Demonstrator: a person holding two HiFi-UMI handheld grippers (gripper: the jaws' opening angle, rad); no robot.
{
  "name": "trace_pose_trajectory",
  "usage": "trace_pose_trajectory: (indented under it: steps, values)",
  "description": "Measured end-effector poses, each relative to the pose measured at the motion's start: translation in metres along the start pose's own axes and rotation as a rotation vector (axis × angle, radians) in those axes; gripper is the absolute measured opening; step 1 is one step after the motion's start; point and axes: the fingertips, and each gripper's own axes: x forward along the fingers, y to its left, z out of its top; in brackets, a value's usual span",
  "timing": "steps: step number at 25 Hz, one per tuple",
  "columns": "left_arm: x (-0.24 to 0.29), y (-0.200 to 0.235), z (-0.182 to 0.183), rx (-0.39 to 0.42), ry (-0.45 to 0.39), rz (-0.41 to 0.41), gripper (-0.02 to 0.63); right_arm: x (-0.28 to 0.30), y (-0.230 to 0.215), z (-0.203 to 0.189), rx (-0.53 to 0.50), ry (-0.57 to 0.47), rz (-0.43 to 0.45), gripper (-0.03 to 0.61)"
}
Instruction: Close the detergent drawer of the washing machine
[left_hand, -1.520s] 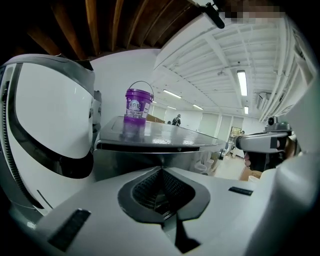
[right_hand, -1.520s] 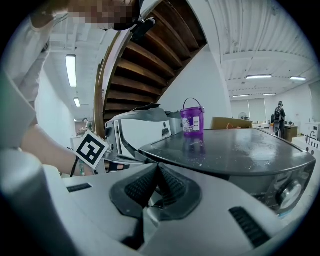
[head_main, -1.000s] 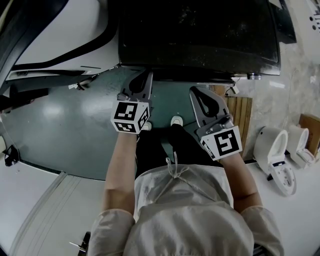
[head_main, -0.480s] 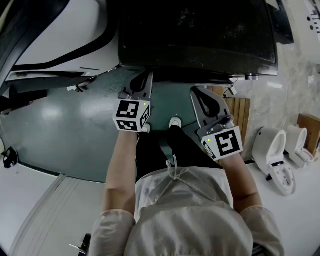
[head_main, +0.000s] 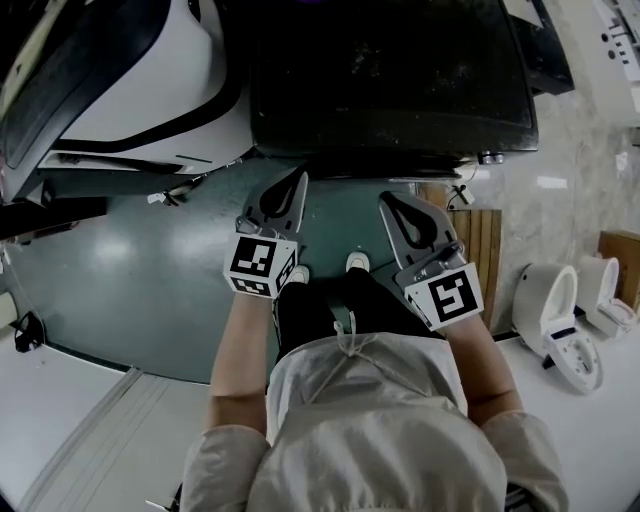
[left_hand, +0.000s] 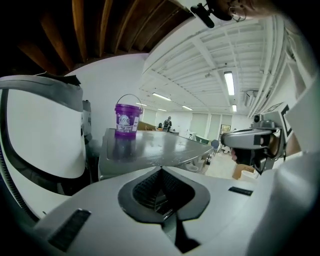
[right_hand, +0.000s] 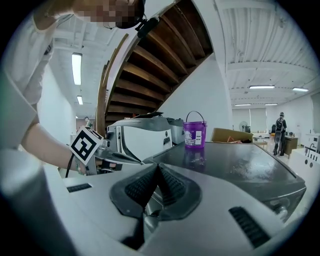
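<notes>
Fingers (left_hand: 145, 192) together: left gripper (left_hand: 161, 171), right gripper (right_hand: 158, 166) | purple bucket (left_hand: 127, 120): gripper views only

- You're on a glossy green floor (head_main: 120, 270), w/ pale tile (head_main: 590, 180) to your right.
- Wooden stair underside (right_hand: 165, 55) overhead.
- White ceiling (left_hand: 200, 55), strip lights (left_hand: 229, 82) on.
- Two white toilets (head_main: 548, 305) at your right.

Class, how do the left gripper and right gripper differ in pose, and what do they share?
In the head view, the left gripper leans rightward; the right gripper leans leftward. The left gripper's tip lies nearer the washing machine than the right gripper's. Both are shut and empty.
</notes>
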Motion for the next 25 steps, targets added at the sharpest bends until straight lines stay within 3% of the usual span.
trace_pose_trajectory:
  steps: [10,18,25]
  values:
    - [-0.076,-0.034,0.078,0.102,-0.122,-0.101,0.018,-0.034,0.022,0.054,-0.062,-0.122,-0.023,0.008]
    - [-0.132,-0.047,0.131,0.111,-0.174,-0.117,0.018,-0.06,0.047,0.095,-0.044,-0.205,-0.023,0.006]
    - [-0.169,-0.062,0.149,0.162,-0.194,-0.137,0.018,-0.074,0.066,0.119,-0.072,-0.227,-0.025,0.005]
